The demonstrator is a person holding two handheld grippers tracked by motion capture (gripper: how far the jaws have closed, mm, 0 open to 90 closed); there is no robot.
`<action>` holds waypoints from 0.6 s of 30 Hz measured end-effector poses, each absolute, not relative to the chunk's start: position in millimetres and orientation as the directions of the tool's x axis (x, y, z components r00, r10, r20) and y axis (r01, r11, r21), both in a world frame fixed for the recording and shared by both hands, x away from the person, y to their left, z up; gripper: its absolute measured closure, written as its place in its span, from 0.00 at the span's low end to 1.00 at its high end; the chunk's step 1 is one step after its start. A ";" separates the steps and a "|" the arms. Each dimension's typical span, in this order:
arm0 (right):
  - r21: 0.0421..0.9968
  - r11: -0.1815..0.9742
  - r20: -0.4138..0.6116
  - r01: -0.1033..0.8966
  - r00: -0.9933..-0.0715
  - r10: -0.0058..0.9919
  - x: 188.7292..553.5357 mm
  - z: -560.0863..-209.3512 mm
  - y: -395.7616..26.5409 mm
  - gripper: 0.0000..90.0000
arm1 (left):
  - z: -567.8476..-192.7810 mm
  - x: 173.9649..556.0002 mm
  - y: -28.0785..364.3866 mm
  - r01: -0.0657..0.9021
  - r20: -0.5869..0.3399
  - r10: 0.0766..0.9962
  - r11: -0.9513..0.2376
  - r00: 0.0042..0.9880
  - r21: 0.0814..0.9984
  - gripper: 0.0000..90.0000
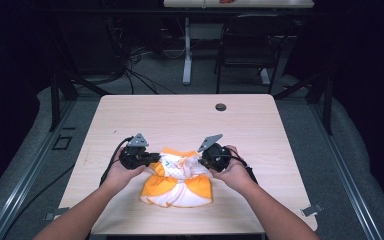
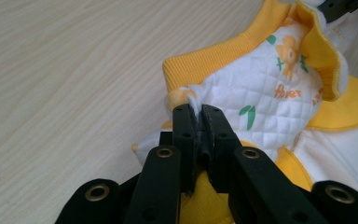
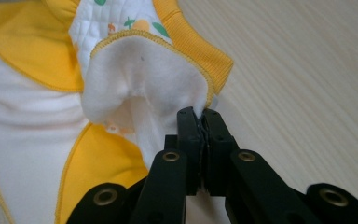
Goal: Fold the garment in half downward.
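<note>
Dim room beyond, with a chair and loose cables on grey floor; pale wooden table in front, a round grommet near its far edge.

Pinched hard together on cloth, both pairs of jaws. Left gripper: a small tuft of white quilted fabric nipped between the pads, right at the yellow ribbed band. Right gripper: closed on the fleecy white inner edge of the same band, beside its yellow stitched hem. Between the two, well on the near side of the grommet, a small yellow-and-white baby garment, upper part lifted and spread, lower part resting on the table.

From the high view, left gripper at the garment's left edge and right gripper at its right edge, a hand behind each, forearms entering from the near side of the table.

Likely risks:
- Thin bites on both sides; probably easy to lose under a sharp outward pull, most of all the left tuft.
- Uneven tension liable to twist the band and bunch the quilted panel.
- Lower folds dragging on the table and likely to crumple or flip if lifted unevenly.
- Grip possibly on one layer only at the right, letting the layers separate.
</note>
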State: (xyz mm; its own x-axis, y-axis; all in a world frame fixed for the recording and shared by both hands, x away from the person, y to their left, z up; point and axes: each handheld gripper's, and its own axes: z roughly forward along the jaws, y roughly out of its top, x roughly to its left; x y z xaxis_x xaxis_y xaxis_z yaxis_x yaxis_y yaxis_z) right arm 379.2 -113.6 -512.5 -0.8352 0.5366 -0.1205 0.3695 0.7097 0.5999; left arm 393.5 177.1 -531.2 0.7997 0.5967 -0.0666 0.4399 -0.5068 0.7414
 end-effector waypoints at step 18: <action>0.619 0.667 -0.049 0.414 -0.828 0.559 364.6 -530.2 -115.9 0.95 | -547.2 378.2 179.5 0.453 -0.093 0.588 -0.502 0.803 0.737 0.92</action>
